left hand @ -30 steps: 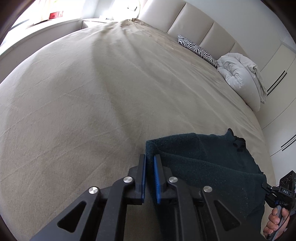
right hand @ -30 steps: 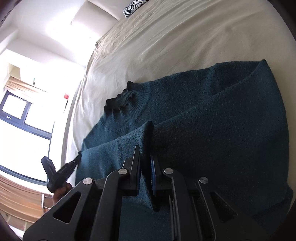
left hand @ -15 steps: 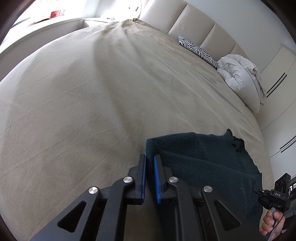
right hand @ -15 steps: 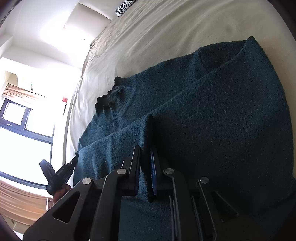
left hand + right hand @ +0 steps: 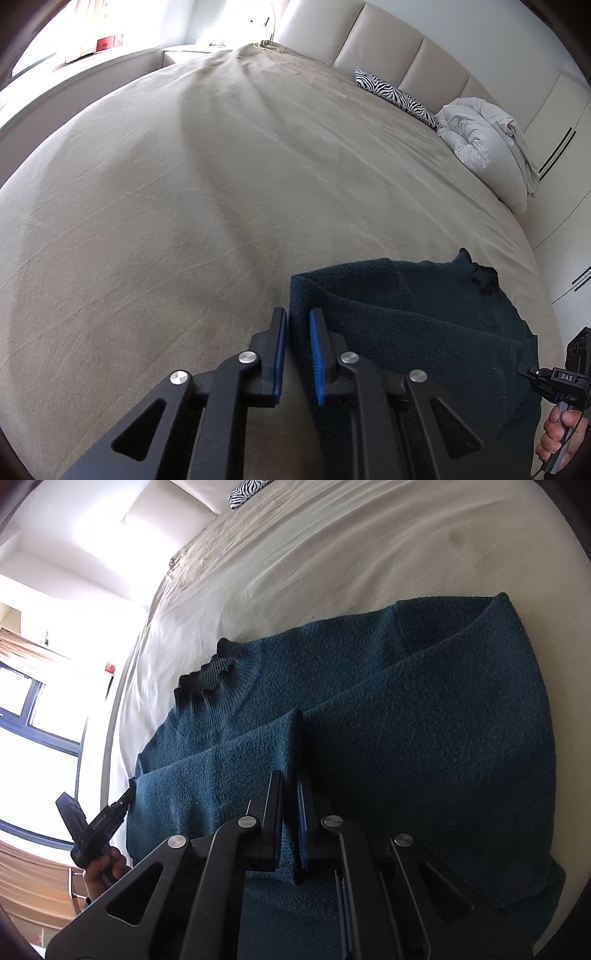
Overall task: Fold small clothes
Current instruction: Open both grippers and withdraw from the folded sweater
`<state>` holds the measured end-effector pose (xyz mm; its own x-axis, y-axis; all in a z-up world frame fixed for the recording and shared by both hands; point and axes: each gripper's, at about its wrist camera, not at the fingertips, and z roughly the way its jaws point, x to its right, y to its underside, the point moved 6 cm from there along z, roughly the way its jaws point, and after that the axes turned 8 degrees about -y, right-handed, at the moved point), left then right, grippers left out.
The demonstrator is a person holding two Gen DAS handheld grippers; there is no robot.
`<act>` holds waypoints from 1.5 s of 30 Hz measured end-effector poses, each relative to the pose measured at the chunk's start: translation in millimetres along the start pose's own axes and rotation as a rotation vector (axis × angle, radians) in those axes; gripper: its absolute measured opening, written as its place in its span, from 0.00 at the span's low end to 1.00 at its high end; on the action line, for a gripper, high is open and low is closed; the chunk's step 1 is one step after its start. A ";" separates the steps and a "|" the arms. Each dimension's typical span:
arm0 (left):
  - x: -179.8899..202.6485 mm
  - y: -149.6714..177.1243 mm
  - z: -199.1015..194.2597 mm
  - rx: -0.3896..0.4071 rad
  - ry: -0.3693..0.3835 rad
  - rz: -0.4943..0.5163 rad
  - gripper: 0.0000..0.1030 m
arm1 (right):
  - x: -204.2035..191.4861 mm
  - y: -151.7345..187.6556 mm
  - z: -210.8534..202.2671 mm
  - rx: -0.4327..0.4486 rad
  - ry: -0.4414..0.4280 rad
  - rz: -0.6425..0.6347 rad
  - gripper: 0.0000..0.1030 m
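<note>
A dark teal knitted sweater (image 5: 406, 317) lies on the beige bed (image 5: 184, 184), its lower part folded up over the body. In the right wrist view the sweater (image 5: 424, 738) fills the middle, with the ribbed collar (image 5: 207, 675) at the left. My left gripper (image 5: 297, 326) is shut on the sweater's left edge. My right gripper (image 5: 290, 794) is shut on a raised fold of the same sweater. Each gripper also shows in the other's view, held by a hand: the right one (image 5: 565, 376) and the left one (image 5: 99, 819).
A zebra-print pillow (image 5: 391, 92) and a bundled white duvet (image 5: 484, 147) lie by the padded headboard (image 5: 388, 44). Cupboard doors (image 5: 561, 147) stand to the right of the bed. A bright window (image 5: 37, 720) is on the far side. The sheet spreads wide to the left.
The right gripper has tilted, so the sweater sits lower and flatter in its view. In the left wrist view the right gripper has slid toward the frame's edge. The left gripper has kept still.
</note>
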<state>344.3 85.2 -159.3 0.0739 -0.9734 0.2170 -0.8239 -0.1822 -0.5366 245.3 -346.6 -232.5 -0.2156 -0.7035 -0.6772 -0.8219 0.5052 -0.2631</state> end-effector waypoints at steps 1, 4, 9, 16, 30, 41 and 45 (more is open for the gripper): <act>0.0 1.2 -0.2 0.003 -0.003 -0.001 0.10 | 0.6 0.4 1.4 0.002 0.004 -0.002 0.06; 0.3 3.0 -1.3 0.014 -0.009 0.007 0.08 | 1.5 0.8 0.2 0.012 -0.004 0.010 0.06; -3.7 5.9 -2.0 0.030 -0.008 -0.002 0.07 | -3.7 1.4 -1.1 0.009 0.013 -0.009 0.06; -6.6 4.9 -0.7 0.027 0.004 0.008 0.09 | 17.9 -1.0 3.3 0.011 -0.085 0.064 0.04; 33.4 0.0 -41.6 0.130 -0.066 0.174 0.33 | -1.3 18.6 -10.0 0.020 0.026 -0.027 0.08; 2.3 3.5 -28.8 0.087 -0.059 0.054 0.34 | 4.7 19.6 -62.3 0.137 0.070 -0.013 0.08; 22.6 -14.6 -21.1 0.097 -0.052 0.119 0.37 | -23.6 15.0 -48.4 0.104 -0.048 -0.057 0.08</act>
<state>346.2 68.7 -129.3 0.0105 -0.9943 0.1063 -0.7706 -0.0758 -0.6328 212.6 -346.6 -187.3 -0.1422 -0.7093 -0.6904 -0.7725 0.5156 -0.3706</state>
